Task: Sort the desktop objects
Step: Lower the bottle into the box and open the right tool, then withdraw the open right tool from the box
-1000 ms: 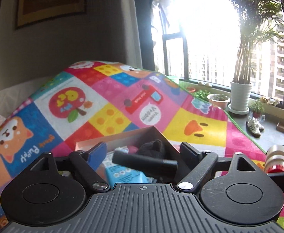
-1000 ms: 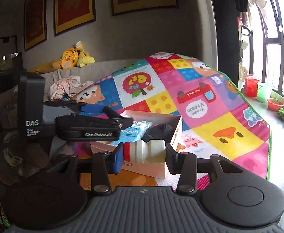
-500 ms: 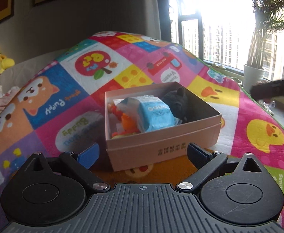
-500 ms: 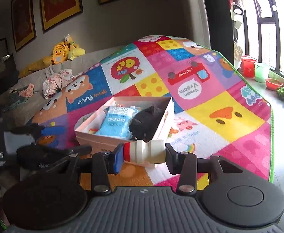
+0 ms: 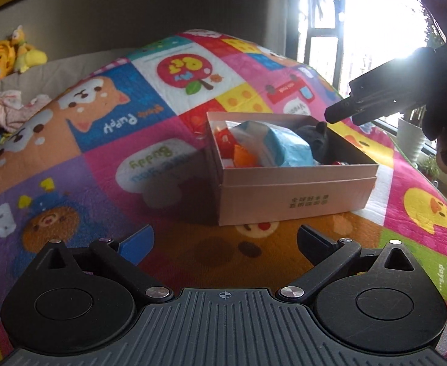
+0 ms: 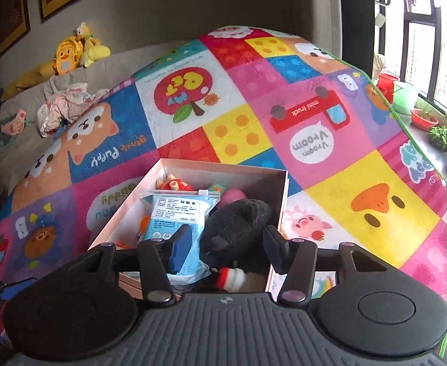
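Released since a moment ago: small white bottle with red cap (image 6: 232, 278), now lying inside pink cardboard box (image 6: 280, 201) on colourful cartoon play mat (image 6: 361, 164). Right gripper (image 6: 225, 245) fingers wide, empty above box; left gripper (image 5: 225, 239) fingers wide, empty, near window (image 5: 373, 15).

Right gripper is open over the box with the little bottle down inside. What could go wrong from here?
1. The right gripper hangs low among the black plush toy and blue packet; lifting out could snag either.
2. The small white bottle lies by the box wall, possibly wedged.

pink box (image 5: 293, 196) on multicoloured cartoon-patterned mat (image 5: 101, 164).
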`<state>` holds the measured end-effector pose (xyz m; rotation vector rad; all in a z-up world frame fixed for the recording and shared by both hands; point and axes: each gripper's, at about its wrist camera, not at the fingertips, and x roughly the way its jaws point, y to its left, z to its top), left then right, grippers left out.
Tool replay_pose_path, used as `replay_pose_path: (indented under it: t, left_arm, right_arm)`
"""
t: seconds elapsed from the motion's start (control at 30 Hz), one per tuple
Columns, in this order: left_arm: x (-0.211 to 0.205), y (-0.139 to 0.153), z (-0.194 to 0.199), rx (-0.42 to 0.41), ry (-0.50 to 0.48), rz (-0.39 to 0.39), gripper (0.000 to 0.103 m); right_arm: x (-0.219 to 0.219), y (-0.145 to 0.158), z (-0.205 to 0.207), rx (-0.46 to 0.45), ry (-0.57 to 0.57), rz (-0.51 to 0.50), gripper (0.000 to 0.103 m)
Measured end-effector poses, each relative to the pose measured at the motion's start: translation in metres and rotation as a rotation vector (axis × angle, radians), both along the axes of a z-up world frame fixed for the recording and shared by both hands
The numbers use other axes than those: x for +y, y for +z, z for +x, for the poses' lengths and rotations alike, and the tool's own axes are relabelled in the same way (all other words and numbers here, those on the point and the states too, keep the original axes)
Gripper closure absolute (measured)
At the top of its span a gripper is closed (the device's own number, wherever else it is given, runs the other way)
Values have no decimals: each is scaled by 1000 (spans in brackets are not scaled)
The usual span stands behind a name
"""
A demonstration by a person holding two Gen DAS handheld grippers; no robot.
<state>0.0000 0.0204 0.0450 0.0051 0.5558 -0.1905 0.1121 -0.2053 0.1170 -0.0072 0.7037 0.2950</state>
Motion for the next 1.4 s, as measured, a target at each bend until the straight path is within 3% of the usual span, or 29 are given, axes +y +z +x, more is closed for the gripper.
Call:
replay_pose_path:
  t: [0.17,0.27,0.37,0.47,0.57,0.67,0.8,0.9,1.07,1.17,1.27,1.4]
  left_arm:
    - [6,-6,1,2,5,-46,0]
    - [7,-7,0,-7,-2,-56,0]
    - [9,-8,-1,-9,-5,-73,0]
    - [10,-9,0,-2,-4,-82,0]
    - [10,-10,0,-2,-7,-83,0]
    - [8,-10,-1,-5,-9,-75,0]
    - [7,-12,1,5,-11,-65,0]
    - [6,-14,2,13,-9,-56,0]
    - [2,-17,4,30,-12,-44,0]
    - [1,-16,5,35,-18,-32,0]
    - [-1,-13,11,34,-31,-20,0]
    - [-10,-9,32,23,-81,-20,0]
  right_arm:
    - [40,-13,23,28,70,-34,51]
    - [65,-29,47,16,55,-113,50]
    - [76,-34,69,87,25,-5,51]
    - [85,-26,69,67,62,73,53]
    - [84,-24,69,35,69,54,59]
    - [73,-32,76,-28,17,-55,64]
    - [51,-34,77,10,36,13,64]
    - [50,-33,62,22,108,4,63]
    - [52,-39,35,47,183,-17,50]
    - [37,-33,19,20,173,17,50]
    - [7,-19,6,-38,108,73,47]
    - [-36,-16,7,-60,-29,123,33]
